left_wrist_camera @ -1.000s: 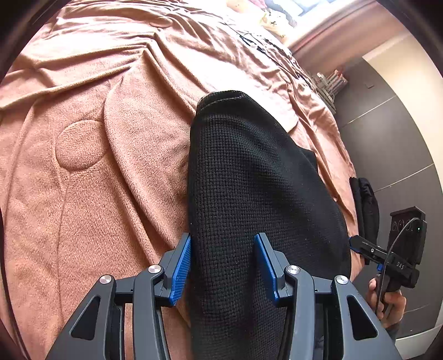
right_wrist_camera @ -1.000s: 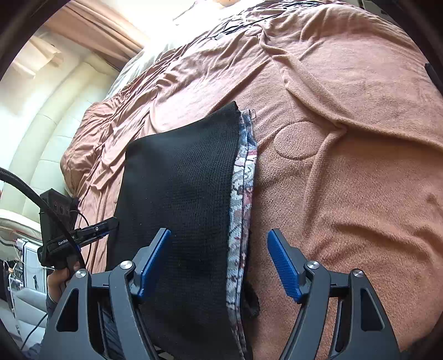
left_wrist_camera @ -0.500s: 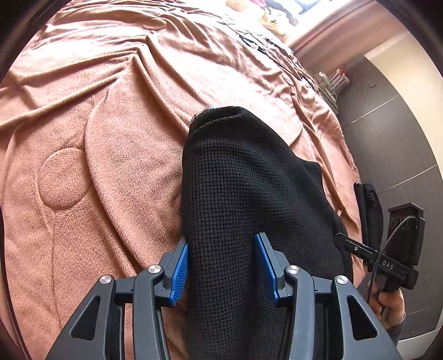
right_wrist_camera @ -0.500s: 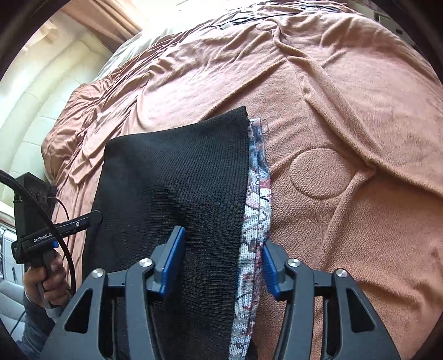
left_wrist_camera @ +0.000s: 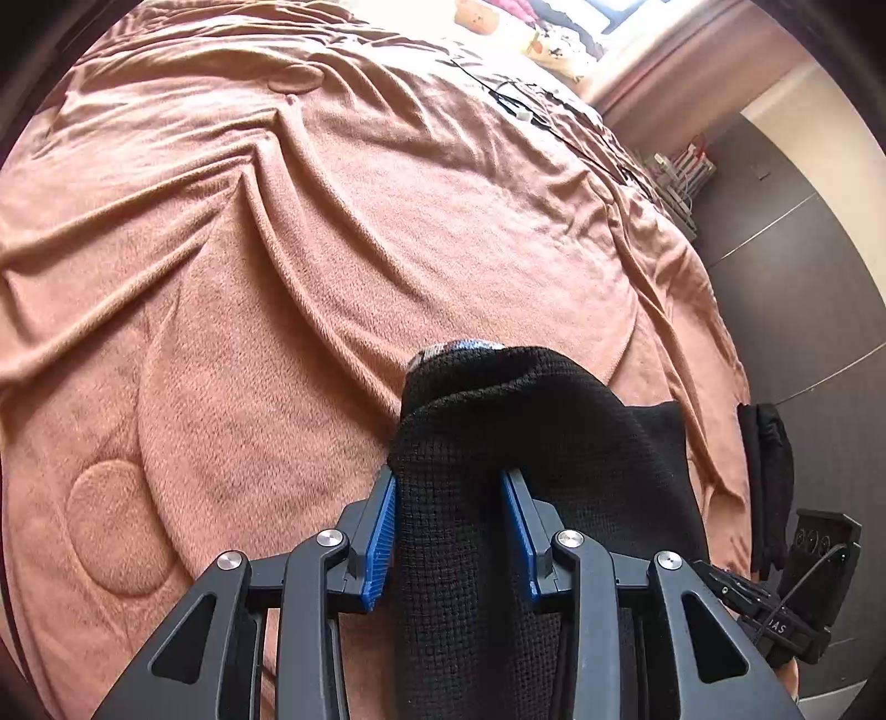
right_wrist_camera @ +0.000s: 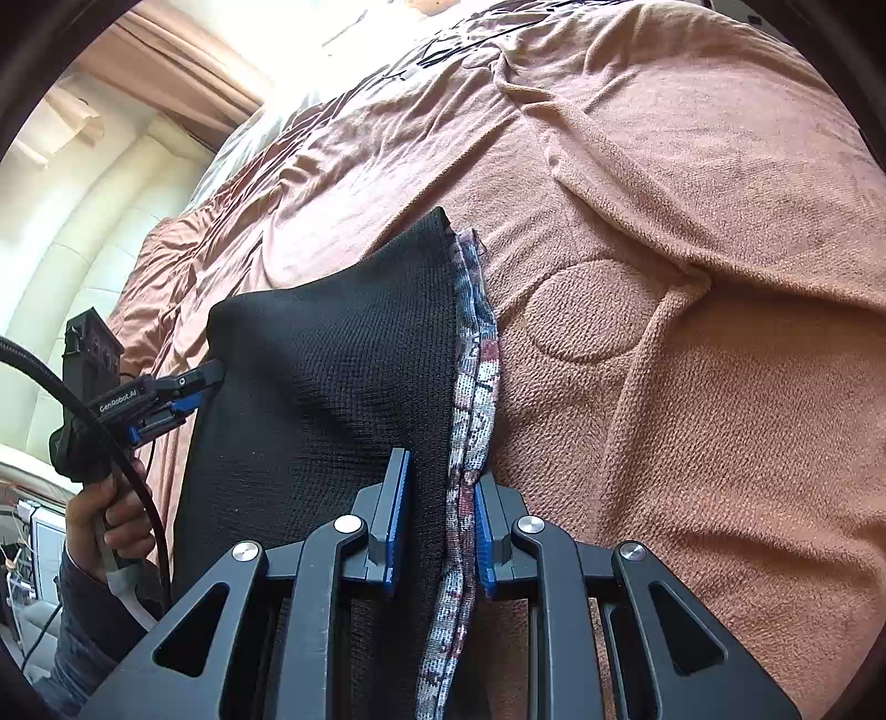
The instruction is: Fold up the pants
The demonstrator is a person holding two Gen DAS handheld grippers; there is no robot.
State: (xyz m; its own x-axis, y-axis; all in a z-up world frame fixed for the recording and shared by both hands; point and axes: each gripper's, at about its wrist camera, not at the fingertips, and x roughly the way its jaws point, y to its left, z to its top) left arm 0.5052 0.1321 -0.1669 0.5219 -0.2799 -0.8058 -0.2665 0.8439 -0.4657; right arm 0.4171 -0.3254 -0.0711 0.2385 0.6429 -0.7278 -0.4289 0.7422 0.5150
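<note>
The black knit pants (left_wrist_camera: 531,437) lie folded lengthwise on the pink blanket (left_wrist_camera: 277,277). A patterned grey and red inner edge (right_wrist_camera: 476,382) shows along one side. My left gripper (left_wrist_camera: 448,531) is shut on one end of the pants, and the cloth bunches between its blue pads. My right gripper (right_wrist_camera: 440,520) is shut on the other end, over the black cloth and the patterned edge. The pants (right_wrist_camera: 332,376) are lifted and stretched between both grippers. The left gripper (right_wrist_camera: 183,393) also shows in the right wrist view, gripping the far corner.
The pink blanket (right_wrist_camera: 692,277) covers a wide bed with folds and round embossed marks. A dark garment (left_wrist_camera: 767,476) hangs off the bed's right edge above a dark tiled floor (left_wrist_camera: 803,266). Cables (left_wrist_camera: 520,105) and soft toys (left_wrist_camera: 554,39) lie at the bed's far end.
Both grippers closed on the ends of the pants and pulled them up and toward me. The far end of the pants slid nearer and the cloth now bunches.
</note>
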